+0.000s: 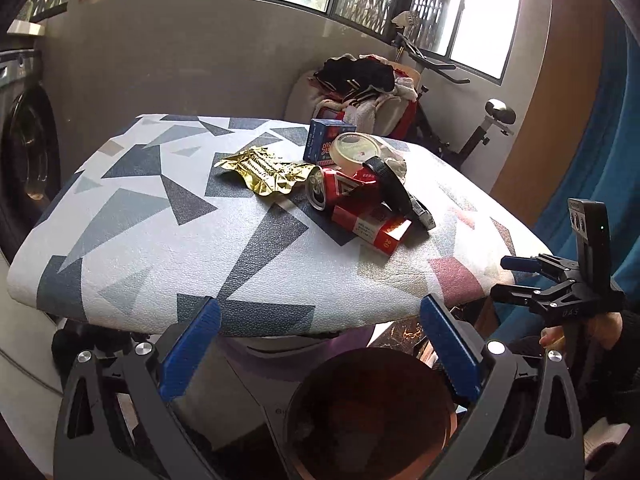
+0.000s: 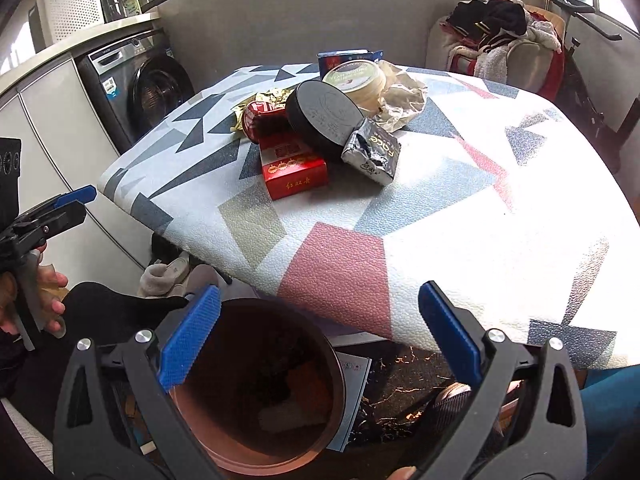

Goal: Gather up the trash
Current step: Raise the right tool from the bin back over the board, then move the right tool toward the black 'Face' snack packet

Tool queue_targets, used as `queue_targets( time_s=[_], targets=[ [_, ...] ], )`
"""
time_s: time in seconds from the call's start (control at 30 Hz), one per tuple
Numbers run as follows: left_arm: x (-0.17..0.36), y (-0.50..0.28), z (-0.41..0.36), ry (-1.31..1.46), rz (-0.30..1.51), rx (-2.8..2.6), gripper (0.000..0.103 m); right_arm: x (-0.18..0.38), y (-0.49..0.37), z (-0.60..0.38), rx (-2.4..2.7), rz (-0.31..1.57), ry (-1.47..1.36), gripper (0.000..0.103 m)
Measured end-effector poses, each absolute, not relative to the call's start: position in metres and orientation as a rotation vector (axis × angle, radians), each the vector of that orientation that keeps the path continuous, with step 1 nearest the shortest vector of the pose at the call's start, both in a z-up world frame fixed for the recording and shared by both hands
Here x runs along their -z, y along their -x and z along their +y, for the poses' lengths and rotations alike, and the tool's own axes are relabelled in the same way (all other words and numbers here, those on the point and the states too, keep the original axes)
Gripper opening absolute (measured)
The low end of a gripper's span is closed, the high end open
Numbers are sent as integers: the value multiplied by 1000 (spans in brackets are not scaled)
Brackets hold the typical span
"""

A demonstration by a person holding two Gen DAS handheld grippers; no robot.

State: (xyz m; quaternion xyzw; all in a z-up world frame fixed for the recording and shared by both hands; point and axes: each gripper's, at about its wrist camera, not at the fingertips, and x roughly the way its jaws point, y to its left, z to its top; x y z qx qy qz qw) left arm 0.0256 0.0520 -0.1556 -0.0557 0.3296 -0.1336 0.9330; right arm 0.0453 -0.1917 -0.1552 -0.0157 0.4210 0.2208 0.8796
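Note:
A heap of trash lies on the patterned table (image 1: 168, 264): a gold wrapper (image 1: 260, 170), a red can (image 1: 324, 190) on its side, a red box (image 1: 372, 230), a blue box (image 1: 326, 140) and a cream tub (image 1: 356, 152). The right wrist view adds a black round lid (image 2: 324, 114) and a silver packet (image 2: 372, 152) beside the red box (image 2: 294, 172). A brown bin (image 2: 256, 400) stands on the floor below the table's near edge. My left gripper (image 1: 320, 320) is open and holds nothing, short of the table. My right gripper (image 2: 320, 304) is open over the bin and holds nothing.
A washing machine (image 2: 148, 84) and white cabinets stand on the left. A chair piled with clothes (image 2: 500, 40) and an exercise bike (image 1: 480, 128) sit behind the table. Slippers (image 2: 168, 276) lie under the table. A hand (image 2: 48, 292) holds the left gripper.

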Motion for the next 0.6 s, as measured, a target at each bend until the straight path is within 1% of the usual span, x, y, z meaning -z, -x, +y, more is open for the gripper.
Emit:
queue_targets(
  time_s=[0.27,0.43,0.6],
  targets=[
    [136,-51,53,70,664,300,97,141,-75,-202,-394,881,63,97],
    [132,-62,54,67,661,300,97,138,-93,-214,-366,895,-31,97],
    [133,-75,59,82,684,267,97,141,-105,-218,-346,905,-21,97]
  ],
)
